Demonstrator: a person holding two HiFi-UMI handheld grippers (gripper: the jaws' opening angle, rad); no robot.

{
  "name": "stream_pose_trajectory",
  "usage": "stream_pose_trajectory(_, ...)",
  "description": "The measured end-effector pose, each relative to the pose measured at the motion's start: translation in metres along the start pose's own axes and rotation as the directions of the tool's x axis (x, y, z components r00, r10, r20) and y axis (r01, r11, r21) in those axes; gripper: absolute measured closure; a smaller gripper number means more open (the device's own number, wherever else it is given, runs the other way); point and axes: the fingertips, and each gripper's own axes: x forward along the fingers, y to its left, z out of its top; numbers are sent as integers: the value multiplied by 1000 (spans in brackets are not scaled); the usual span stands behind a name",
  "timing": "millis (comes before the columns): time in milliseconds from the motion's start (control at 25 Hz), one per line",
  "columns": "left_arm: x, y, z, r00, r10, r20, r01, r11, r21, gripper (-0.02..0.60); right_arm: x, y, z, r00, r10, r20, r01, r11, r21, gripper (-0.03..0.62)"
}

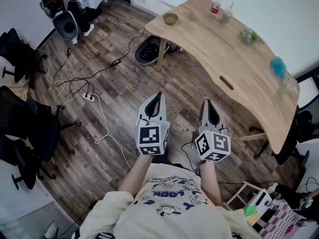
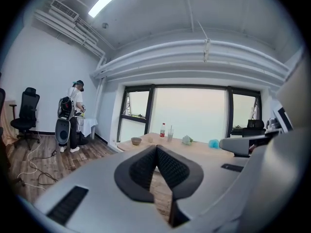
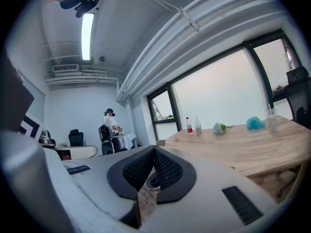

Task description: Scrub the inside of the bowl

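A small tan bowl (image 1: pixel 170 18) stands at the far end of the curved wooden table (image 1: pixel 234 63); it also shows in the left gripper view as a bowl (image 2: pixel 136 141) near the table's left end. A blue fluffy scrubber (image 1: pixel 278 67) lies on the table's right part, and the right gripper view shows the scrubber (image 3: pixel 254 123) too. Both grippers hang over the wooden floor, well short of the table. My left gripper (image 1: pixel 157 96) has its jaws together with nothing in them, as the left gripper view (image 2: pixel 156 148) confirms. My right gripper (image 1: pixel 208 103) is likewise shut and empty (image 3: pixel 154 149).
A red-capped bottle (image 1: pixel 216 4), a glass (image 1: pixel 227 14) and a green-white bunch (image 1: pixel 249 35) stand on the table. Cables and a power strip (image 1: pixel 88 97) trail over the floor. Office chairs (image 1: pixel 20 54) stand at the left. A person (image 2: pixel 75 115) stands at the back.
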Motion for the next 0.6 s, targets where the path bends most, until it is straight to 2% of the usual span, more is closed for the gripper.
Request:
stream_pose_trajectory(280, 49, 33, 9, 1000, -12, -16, 12, 1000, -6, 552, 55, 3, 3, 1000, -27, 0, 27, 999, 19, 599)
stream_pose_trajectory(600, 83, 51, 9, 999, -14, -41, 13, 999, -31, 552, 88, 0, 0, 999, -42, -25, 42, 999, 18, 599)
